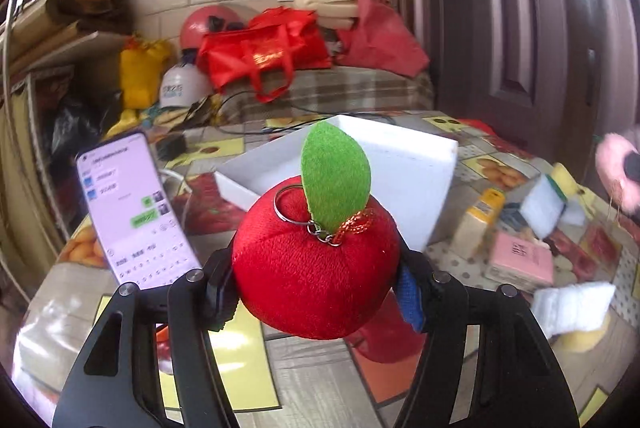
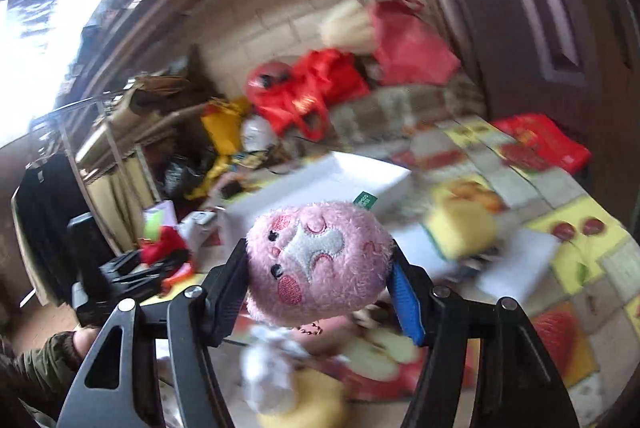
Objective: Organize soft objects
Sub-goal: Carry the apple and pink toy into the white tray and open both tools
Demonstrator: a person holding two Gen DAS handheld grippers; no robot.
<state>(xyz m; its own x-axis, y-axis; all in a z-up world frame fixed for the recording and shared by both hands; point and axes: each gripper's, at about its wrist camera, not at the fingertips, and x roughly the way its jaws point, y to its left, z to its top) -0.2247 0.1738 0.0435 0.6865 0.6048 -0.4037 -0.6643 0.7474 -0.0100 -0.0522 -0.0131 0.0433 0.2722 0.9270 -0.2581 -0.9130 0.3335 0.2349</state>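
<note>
My left gripper [image 1: 316, 288] is shut on a red plush apple [image 1: 312, 268] with a green felt leaf and a key ring, held above the table in front of a white box [image 1: 400, 164]. My right gripper [image 2: 320, 284] is shut on a pink fluffy plush toy [image 2: 316, 260] with a stitched face, held above the table short of the same white box [image 2: 332, 180]. The pink toy also shows at the right edge of the left wrist view [image 1: 616, 168]. The left gripper with the apple shows at the left of the right wrist view [image 2: 160, 252].
A lit phone [image 1: 136, 212] stands left of the box. Yellow and white sponges [image 1: 552, 196], a pink packet [image 1: 520, 256] and a small bottle [image 1: 480, 224] lie on the fruit-patterned tablecloth [image 1: 304, 380] at right. A yellow sponge [image 2: 460, 228] lies beyond the pink toy. Red bags [image 1: 264, 52] sit behind.
</note>
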